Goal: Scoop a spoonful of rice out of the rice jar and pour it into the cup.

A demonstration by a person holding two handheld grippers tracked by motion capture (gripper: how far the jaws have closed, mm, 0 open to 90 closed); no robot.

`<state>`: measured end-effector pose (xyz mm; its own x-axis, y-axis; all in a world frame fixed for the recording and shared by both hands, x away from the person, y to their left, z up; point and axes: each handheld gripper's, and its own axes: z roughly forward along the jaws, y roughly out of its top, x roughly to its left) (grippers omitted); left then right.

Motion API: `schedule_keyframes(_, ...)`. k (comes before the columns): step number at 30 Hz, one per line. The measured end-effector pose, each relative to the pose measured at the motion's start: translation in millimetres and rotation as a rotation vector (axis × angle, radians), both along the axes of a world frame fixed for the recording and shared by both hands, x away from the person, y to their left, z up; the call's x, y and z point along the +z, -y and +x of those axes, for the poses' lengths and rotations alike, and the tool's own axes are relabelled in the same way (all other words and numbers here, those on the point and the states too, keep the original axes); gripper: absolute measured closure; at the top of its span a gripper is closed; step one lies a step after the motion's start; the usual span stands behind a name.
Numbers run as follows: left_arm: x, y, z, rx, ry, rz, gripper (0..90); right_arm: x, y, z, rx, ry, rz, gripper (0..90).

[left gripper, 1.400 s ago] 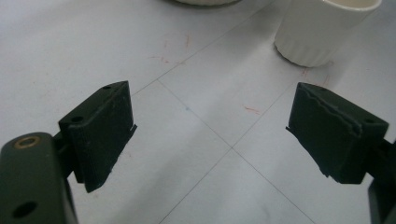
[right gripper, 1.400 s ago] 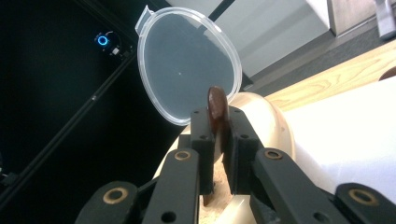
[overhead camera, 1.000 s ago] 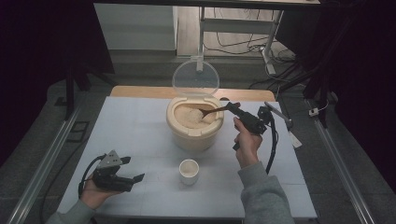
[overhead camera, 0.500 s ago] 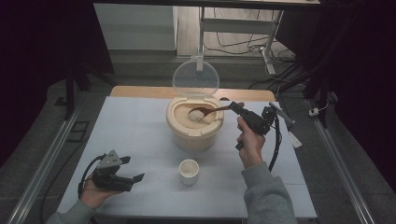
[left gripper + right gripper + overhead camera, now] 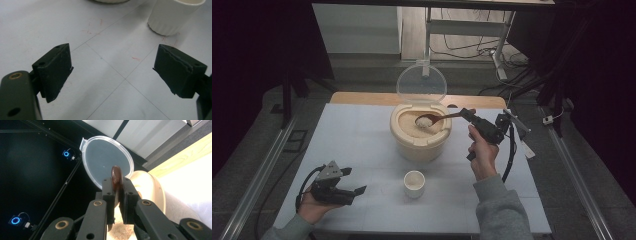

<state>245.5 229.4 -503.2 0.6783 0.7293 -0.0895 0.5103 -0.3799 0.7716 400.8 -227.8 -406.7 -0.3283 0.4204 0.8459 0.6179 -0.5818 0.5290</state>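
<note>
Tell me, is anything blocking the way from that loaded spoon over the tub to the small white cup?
Nothing visible. The spoon is raised above the tub, and the table between tub and cup is bare.

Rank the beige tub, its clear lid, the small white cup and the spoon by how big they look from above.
1. Beige tub
2. Clear lid, close behind the tub; standing up farther back, so unsure
3. Spoon
4. White cup

A brown spoon (image 5: 439,119), heaped with rice, hovers level above the cream rice pot (image 5: 420,140).
</note>
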Motion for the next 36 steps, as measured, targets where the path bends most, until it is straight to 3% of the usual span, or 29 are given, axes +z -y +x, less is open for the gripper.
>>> schedule_keyframes(26, -0.3, 0.0, 0.3, 0.002, -0.002, 0.001, 14.9, -4.4, 3.1, -2.5, 0.017, -0.014, 0.005, 83.7)
schedule_keyframes(30, -0.3, -0.1, 0.2, 0.001, -0.002, 0.001, 14.9, -1.6, 4.2, -6.0, 0.031, -0.006, 0.017, 83.7)
schedule_keyframes(36, -0.6, -0.4, 0.3, 0.002, -0.003, 0.001, 14.9, 3.8, 8.0, -20.0, 0.098, 0.006, 0.005, 83.7)
